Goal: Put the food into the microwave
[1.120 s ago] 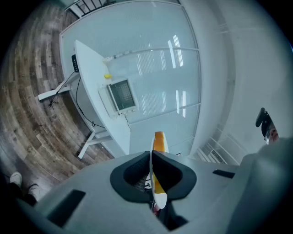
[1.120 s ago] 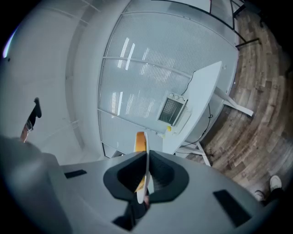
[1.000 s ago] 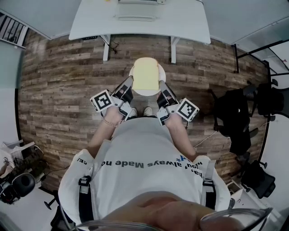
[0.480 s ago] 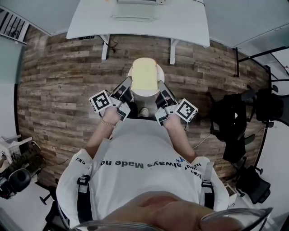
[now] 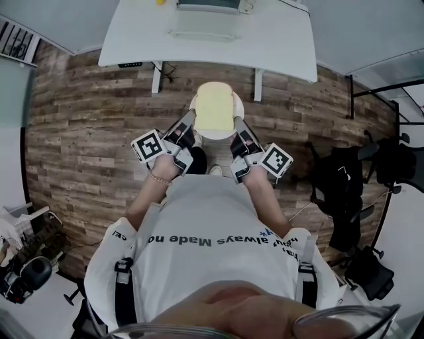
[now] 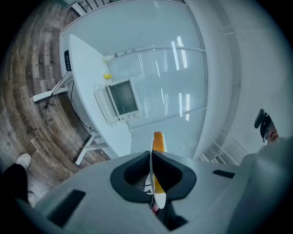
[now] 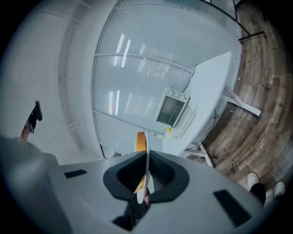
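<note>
A white plate (image 5: 216, 126) with a pale yellow slice of bread (image 5: 213, 109) on it is carried level in front of the person, above the wooden floor. My left gripper (image 5: 188, 130) is shut on its left rim and my right gripper (image 5: 238, 132) on its right rim. In the left gripper view the plate (image 6: 152, 176) shows edge-on, pinched between the dark pads of the left gripper (image 6: 151, 157), the bread (image 6: 158, 142) beyond. The right gripper view shows the same: plate (image 7: 146, 170), right gripper (image 7: 147, 157), bread (image 7: 140, 141). The microwave (image 5: 211, 4) stands on the white table (image 5: 265, 40) ahead.
The table's legs (image 5: 156, 76) stand just ahead on the wood-plank floor (image 5: 86, 126). A dark office chair (image 5: 344, 179) is at the right and boxes and gear (image 5: 26, 265) at the lower left. A small yellow object (image 6: 107, 77) lies beside the microwave (image 6: 121, 98).
The person has stepped toward the table with the plate held between both grippers. The table and microwave now sit lower and closer in the head view. Both grips are unchanged.
</note>
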A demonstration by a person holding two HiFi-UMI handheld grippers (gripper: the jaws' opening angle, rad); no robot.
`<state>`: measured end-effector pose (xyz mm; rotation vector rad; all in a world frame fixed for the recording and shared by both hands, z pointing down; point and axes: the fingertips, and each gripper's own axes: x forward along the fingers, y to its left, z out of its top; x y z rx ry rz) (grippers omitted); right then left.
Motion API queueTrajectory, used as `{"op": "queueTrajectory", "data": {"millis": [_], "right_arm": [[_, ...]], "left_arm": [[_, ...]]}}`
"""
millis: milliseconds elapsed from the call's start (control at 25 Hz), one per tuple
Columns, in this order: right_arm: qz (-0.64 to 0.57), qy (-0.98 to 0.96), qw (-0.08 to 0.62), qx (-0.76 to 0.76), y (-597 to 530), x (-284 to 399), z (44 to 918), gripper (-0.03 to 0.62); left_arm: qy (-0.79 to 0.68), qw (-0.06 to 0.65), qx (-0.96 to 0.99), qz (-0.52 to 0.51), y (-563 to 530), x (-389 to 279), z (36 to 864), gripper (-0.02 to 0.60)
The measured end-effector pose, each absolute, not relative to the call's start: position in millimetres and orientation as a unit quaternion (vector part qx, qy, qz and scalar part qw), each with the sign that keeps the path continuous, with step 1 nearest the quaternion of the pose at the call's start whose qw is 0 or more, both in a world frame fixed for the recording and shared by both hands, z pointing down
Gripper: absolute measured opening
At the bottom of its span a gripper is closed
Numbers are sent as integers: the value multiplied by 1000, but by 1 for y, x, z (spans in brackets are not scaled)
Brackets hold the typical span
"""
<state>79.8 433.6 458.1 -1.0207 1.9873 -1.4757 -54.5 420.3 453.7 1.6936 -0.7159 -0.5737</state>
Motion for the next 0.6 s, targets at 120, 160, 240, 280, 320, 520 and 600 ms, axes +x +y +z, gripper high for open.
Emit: {"op": "queueTrajectory", "data": {"millis": [120, 160, 240, 280, 320, 520, 600], "right_arm": [[-540, 717, 232, -374, 399, 61, 459, 20], [-540, 716, 232, -375, 388, 54, 459, 20], [-541, 714, 233, -378, 369, 43, 459, 20], [-542, 713, 233, -380, 361, 38, 458, 20], [-542, 712, 233, -382, 354, 33, 458, 20], [-538, 710, 235, -388, 323, 12, 456, 20], [-538, 709, 235, -390, 312, 6, 456, 20]], "left_arm": [[-306, 572, 724, -234, 385, -74, 457, 18], [-307, 572, 725, -229, 374, -81, 459, 18], [-304, 573, 727, -227, 354, -93, 458, 18], [-302, 572, 728, -226, 345, -98, 457, 18], [-297, 573, 728, -229, 337, -102, 455, 18], [-286, 582, 724, -236, 305, -121, 454, 18], [-284, 584, 724, -233, 294, -127, 456, 18]]}}
